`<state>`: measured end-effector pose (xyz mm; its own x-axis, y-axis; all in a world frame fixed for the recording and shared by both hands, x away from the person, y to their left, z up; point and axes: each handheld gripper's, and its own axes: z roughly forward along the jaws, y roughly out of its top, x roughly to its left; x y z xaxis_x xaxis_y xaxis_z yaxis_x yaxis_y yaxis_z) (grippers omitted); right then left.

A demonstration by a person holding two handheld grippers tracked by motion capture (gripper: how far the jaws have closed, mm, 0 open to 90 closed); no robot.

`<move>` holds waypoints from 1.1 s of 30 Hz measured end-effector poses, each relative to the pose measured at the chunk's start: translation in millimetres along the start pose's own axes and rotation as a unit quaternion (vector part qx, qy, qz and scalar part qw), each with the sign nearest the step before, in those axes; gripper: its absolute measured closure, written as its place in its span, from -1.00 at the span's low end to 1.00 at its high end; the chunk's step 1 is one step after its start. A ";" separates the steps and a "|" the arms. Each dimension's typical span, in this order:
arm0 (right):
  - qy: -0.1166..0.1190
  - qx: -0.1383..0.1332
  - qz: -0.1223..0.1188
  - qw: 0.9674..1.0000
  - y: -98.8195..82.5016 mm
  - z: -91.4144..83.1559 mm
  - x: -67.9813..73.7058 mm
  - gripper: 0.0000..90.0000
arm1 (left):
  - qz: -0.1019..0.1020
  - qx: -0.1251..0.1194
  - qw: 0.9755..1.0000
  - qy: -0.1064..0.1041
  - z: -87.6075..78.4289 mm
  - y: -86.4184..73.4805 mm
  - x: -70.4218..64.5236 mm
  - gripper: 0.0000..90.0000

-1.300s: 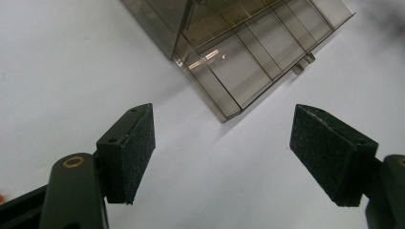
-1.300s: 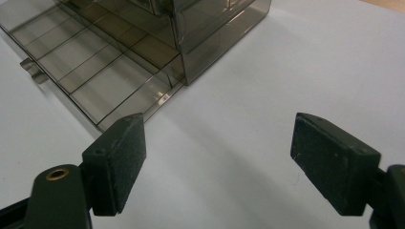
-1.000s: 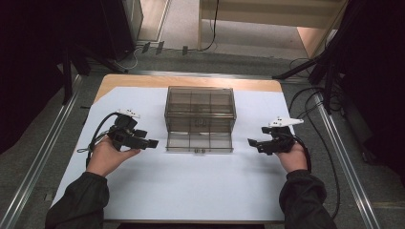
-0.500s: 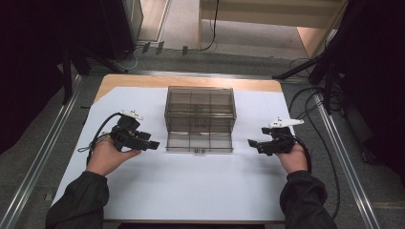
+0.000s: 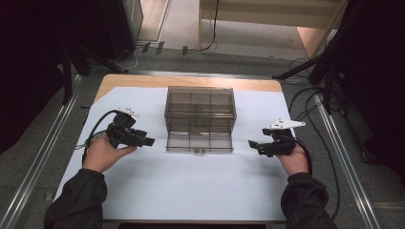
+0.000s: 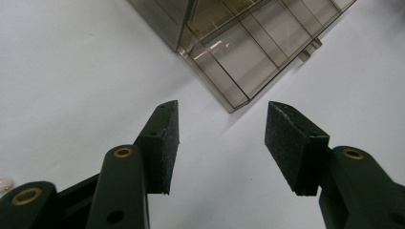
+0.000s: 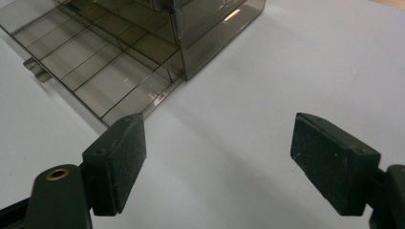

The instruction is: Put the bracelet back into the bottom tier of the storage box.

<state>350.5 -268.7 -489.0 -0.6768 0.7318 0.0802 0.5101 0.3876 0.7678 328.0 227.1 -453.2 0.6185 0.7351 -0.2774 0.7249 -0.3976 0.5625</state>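
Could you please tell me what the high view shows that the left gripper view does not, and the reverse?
High view alone: both hands, the right tool, the whole smoke-tinted drawer box, the table's wooden far edge. Left gripper view alone: the left tool close up, its jaws apart with nothing between them, having just been closing. Both share: the pulled-out bottom drawer and the white table cover.

I see both forearms coming in from the near edge in dark sleeves, each hand wrapped around its tool. The left gripper (image 5: 143, 141) points inward to the right, low over the counter; its fingers (image 6: 162, 143) have just been closing, with a gap left and nothing between them. The right gripper (image 5: 254, 145) points inward to the left, its fingers (image 7: 119, 162) spread wide apart and bare.
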 end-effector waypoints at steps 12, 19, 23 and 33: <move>-0.003 0.008 -0.001 1.000 -2.4 0.3 2.0 -0.54 | -0.013 0.027 0.998 0.052 -6.7 0.6 11.9 -0.08; -0.005 0.010 -0.004 1.000 -3.9 -0.6 2.5 -0.54 | -0.027 0.028 0.997 0.063 -13.5 -1.1 20.4 -0.14; -0.003 0.014 -0.006 1.000 -4.4 1.8 3.3 -0.54 | -0.042 0.038 0.996 0.072 -14.3 2.4 24.1 -0.14; -0.004 0.016 -0.012 1.000 -3.3 3.6 5.4 -0.54 | -0.055 0.065 0.992 0.098 -19.1 11.5 33.3 -0.17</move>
<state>347.1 -264.0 -493.4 -0.6853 0.7261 0.0564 0.5104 0.4236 0.7483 351.1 257.5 -441.1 0.4714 0.8657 -0.1684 0.8262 -0.3667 0.4277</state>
